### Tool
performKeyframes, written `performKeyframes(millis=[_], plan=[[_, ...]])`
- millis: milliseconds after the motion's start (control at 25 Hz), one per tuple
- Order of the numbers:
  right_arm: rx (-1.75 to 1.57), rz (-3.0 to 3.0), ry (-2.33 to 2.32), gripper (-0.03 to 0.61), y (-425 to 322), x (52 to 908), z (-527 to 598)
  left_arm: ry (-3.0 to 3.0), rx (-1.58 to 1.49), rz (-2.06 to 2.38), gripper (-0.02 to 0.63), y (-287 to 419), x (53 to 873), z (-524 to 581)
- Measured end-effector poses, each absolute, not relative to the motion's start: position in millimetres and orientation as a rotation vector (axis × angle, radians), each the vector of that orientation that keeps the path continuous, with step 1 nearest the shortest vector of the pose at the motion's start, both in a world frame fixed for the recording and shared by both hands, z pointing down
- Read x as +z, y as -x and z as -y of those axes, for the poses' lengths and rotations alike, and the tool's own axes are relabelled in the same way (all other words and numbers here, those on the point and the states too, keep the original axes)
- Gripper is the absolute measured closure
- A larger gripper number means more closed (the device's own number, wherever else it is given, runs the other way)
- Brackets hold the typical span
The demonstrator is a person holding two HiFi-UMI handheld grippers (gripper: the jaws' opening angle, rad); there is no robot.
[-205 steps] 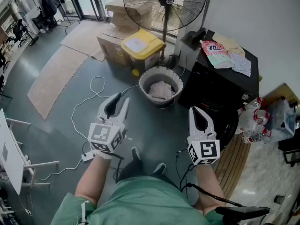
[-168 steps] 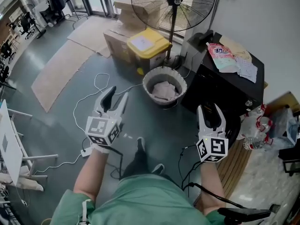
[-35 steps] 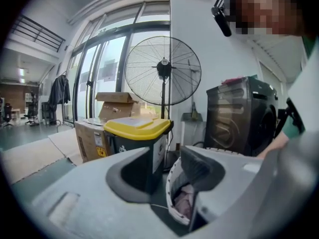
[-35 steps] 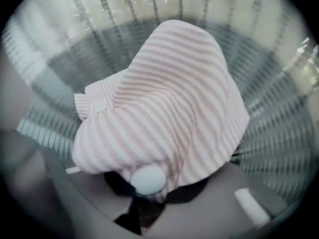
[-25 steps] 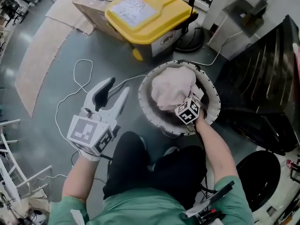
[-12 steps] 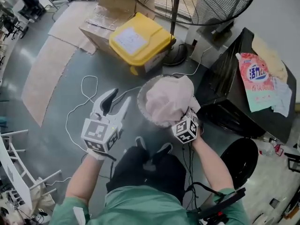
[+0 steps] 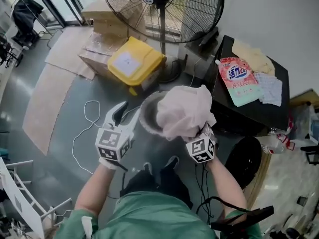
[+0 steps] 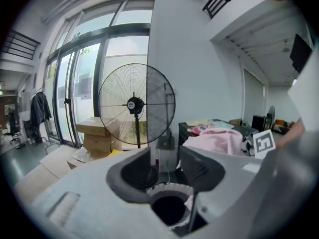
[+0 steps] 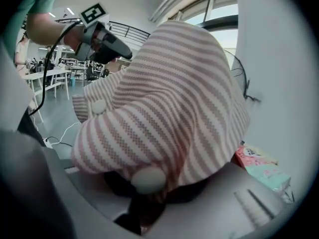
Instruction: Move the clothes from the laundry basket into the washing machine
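Note:
My right gripper [image 7: 202,132] is shut on a pink-and-white striped garment [image 7: 184,110], which hangs bunched above the round white laundry basket [image 7: 146,114] and hides part of it. In the right gripper view the garment [image 9: 169,113] covers the jaws and fills most of the picture. My left gripper [image 7: 127,112] is open and empty, raised to the left of the basket. The left gripper view shows the basket rim [image 8: 164,187] between its jaws and the garment [image 8: 215,140] at the right. The black washing machine [image 7: 251,106] stands to the right, its round door [image 7: 248,162] hanging open.
A big standing fan [image 7: 162,6] rises behind the basket. A yellow-lidded bin [image 7: 130,63] and cardboard boxes [image 7: 102,21] sit at the back left. A detergent pouch [image 7: 239,81] and cloths lie on the machine's top. A white cable [image 7: 88,126] loops on the floor.
The right gripper has risen with the striped garment, lifting it out of the basket. The left gripper has risen too, still open. The head view has lifted with them.

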State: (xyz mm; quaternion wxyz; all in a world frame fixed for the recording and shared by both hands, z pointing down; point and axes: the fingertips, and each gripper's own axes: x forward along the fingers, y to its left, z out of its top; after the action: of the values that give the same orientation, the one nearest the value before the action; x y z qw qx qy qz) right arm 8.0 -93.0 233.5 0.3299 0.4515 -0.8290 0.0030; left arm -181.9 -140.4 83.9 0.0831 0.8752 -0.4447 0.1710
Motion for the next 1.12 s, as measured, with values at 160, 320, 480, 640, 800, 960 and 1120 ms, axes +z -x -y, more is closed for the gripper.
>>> performKeyframes(millis=[160,320,480,640,800,960,1120], plan=[[0.021,2.12,-1.35,0.499,-30.9,185.9,69.2,-2.697,0.46,1.22,0.427,162.1,65.2,132.0],[0.023,2.045,-1.503,0.499,-50.0,154.5,43.3,-2.764,0.422,1.128,0.428,151.9,54.5,123.4],[0.067,1.965,-1.634,0.499,-64.5,133.6,8.8,-2.834,0.408,1.025,0.428,142.6,48.5,106.2],[0.113,1.876,-1.773,0.499,-78.3,115.7,-28.2,-2.885,0.38,0.918,0.428,135.0,37.7,93.4],[0.159,1.817,-1.858,0.499,-84.1,110.7,-58.0,-2.902,0.349,0.873,0.428,139.9,31.7,87.2],[0.203,1.73,-1.942,0.499,-101.3,110.7,-102.1,-2.919,0.323,0.81,0.428,127.6,31.5,77.9],[0.26,1.664,-2.018,0.499,-124.6,117.8,-141.0,-2.932,0.321,0.778,0.428,112.2,27.3,70.9]])
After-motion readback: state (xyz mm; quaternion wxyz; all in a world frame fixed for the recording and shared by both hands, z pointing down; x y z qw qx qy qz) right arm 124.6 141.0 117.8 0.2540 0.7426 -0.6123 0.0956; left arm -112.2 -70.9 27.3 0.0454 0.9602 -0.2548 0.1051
